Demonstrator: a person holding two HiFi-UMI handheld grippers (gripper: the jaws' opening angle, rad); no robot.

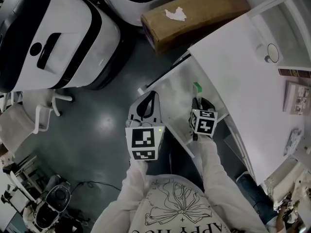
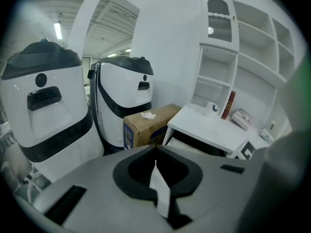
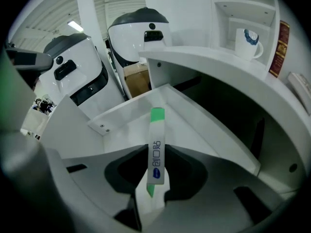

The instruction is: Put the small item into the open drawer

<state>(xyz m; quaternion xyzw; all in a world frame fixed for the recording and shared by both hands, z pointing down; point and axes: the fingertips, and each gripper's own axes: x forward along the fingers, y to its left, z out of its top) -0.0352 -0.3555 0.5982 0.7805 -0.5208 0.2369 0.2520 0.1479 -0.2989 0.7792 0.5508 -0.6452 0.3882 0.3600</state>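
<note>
Right gripper view shows the right gripper (image 3: 153, 191) pinching a slim white stick packet (image 3: 156, 144) by its lower end, green tip out over the open drawer (image 3: 121, 111), not yet inside; the hold looks narrow, so the packet may swivel, or, released from here, clip the drawer wall and drop to the floor; left gripper (image 2: 158, 188) has its jaws together, empty; the packet's blue lettering, seemingly Korean above an oval logo, is too small to read.

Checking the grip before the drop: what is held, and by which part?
The right tool holds a slim white packet with green ends by its lower end. The left tool is shut, empty.
</note>
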